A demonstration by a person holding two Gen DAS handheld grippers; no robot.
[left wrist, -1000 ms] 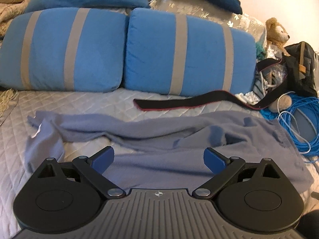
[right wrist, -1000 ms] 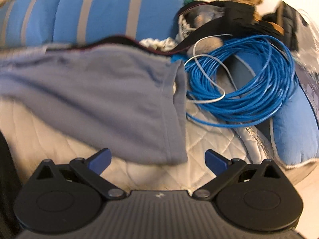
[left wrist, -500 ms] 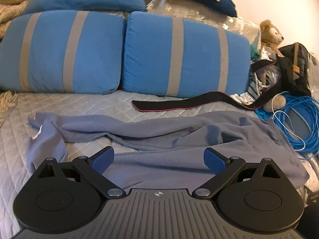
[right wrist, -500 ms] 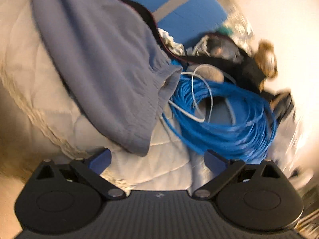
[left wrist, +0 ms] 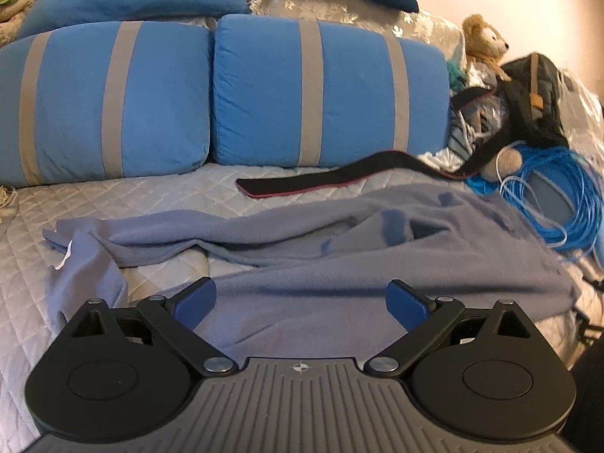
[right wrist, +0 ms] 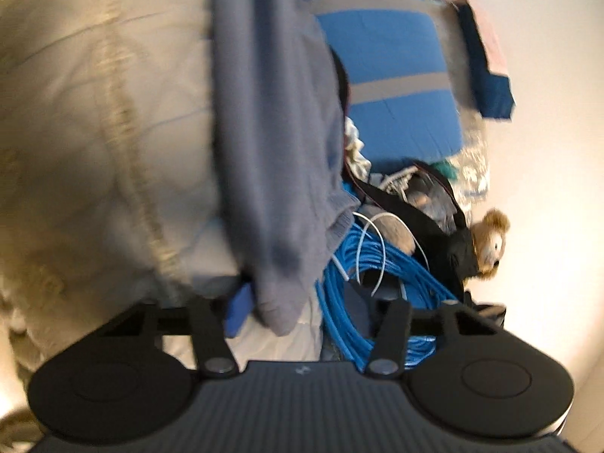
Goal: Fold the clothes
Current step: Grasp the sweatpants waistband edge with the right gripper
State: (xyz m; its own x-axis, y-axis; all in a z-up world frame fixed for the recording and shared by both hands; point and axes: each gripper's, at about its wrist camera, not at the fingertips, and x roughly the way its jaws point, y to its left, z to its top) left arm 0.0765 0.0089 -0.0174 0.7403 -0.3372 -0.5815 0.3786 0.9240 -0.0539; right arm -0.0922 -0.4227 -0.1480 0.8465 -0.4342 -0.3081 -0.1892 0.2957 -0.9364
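Note:
A grey-blue garment (left wrist: 339, 253) lies spread and wrinkled across the quilted bed (left wrist: 113, 196). My left gripper (left wrist: 302, 300) is open and empty, hovering above the garment's near edge. In the right wrist view the frame is rolled sideways and blurred. The garment's corner (right wrist: 279, 264) hangs between the fingers of my right gripper (right wrist: 298, 309). The left blue pad (right wrist: 238, 311) sits beside the corner and the fingers have drawn partly together. The right pad is hidden and I cannot see whether the cloth is pinched.
Two blue pillows with grey stripes (left wrist: 324, 90) stand at the back. A black strap (left wrist: 339, 181) lies behind the garment. A coil of blue cable (left wrist: 558, 196), a black bag (left wrist: 536, 94) and a teddy bear (left wrist: 483, 45) crowd the right side.
My right gripper has rolled sideways and moved in onto the garment's corner, and its fingers have narrowed. My left gripper has drifted slightly and stays open.

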